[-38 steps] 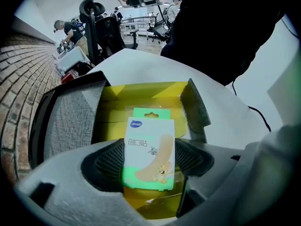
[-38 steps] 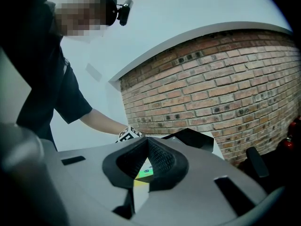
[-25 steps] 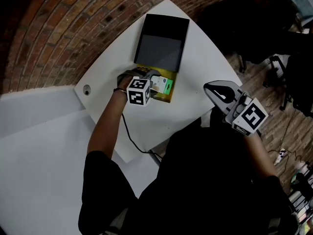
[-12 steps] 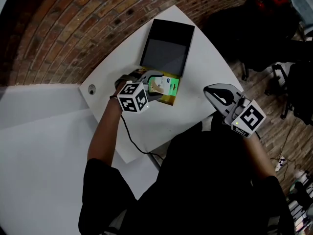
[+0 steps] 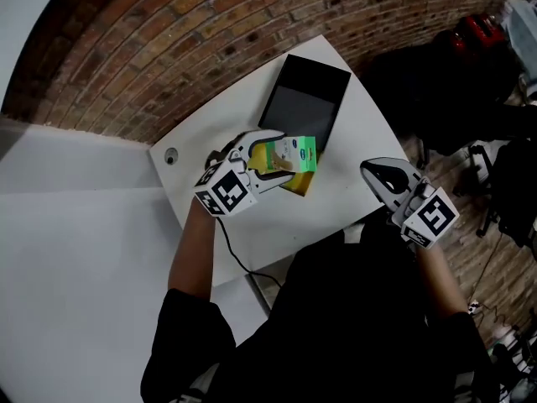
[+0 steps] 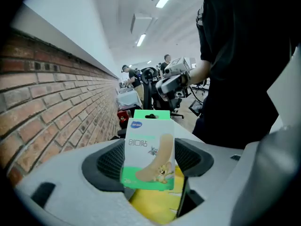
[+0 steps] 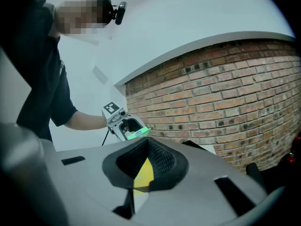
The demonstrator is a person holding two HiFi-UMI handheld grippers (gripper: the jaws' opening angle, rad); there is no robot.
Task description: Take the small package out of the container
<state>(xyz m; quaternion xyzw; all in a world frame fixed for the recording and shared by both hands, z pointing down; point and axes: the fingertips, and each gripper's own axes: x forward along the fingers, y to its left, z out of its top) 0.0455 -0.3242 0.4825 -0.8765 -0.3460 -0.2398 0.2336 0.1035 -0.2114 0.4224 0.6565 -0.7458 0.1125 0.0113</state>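
Head view: left gripper [image 5: 270, 159] holds one small package [image 5: 291, 154], one container [image 5: 304, 116].

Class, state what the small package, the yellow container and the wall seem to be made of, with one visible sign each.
Small package: probably smooth printed card, flat, with a hang hole, gripped by the left gripper. Yellow container: likely matt cardboard, with flat faces and sharp edges. Wall: rough red-brown brick with paler mortar joints.
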